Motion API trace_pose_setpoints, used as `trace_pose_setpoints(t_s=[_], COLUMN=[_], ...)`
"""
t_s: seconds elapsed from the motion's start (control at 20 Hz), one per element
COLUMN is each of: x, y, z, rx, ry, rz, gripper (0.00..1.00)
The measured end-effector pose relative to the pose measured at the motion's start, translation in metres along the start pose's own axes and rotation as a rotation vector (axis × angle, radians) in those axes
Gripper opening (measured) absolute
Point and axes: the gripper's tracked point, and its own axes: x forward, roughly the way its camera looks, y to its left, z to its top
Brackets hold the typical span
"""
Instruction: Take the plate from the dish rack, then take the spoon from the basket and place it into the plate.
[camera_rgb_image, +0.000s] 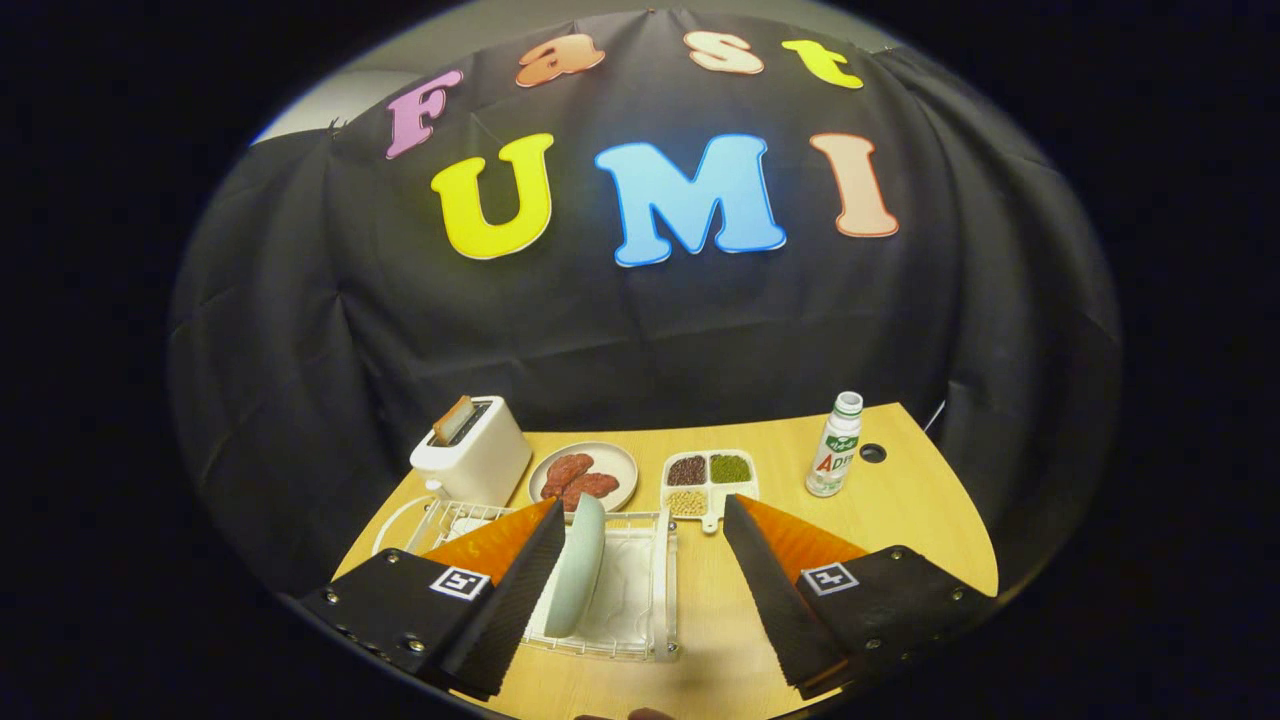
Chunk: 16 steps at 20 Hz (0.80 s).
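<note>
A wooden table (900, 520) fills the lower middle of the frame, backed by the booth's black cloth wall (300, 350). At the bottom centre the gripper (645, 520) hangs above the table with its two fingers spread wide apart, holding nothing. The left finger (510, 590) runs just beside the plate, and whether it touches cannot be told; the right finger (775, 590) is over bare table, well apart from the rack.

In the lower left, a white wire dish rack (640, 600) sits on the table, partly between the fingers. The pale green plate (578, 565) stands on edge in the rack, just inside the left finger. A white rounded rim (390, 525) shows behind the left finger at the rack's far left; what it belongs to cannot be told.

Beyond the fingers, left of centre, a white toaster (475, 455) holds a slice of toast (453, 420). To its right sits a round dish of reddish meat slices (583, 475), then a white four-compartment tray (708, 480) of dark, green and pale beans. Further right, a small white bottle with a green label (835, 445) stands upright, with a black hole (872, 453) in the tabletop just beside it.
</note>
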Motion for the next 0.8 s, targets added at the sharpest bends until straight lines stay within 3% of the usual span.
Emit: trace_pose_setpoints(t_s=[0.45,0.8], x=[0.045,0.082], y=[0.038,0.036], z=[-0.034,-0.066], rx=[0.026,0.067], ry=[0.239,0.396], rz=[-0.024,-0.136], gripper=[0.98,0.98])
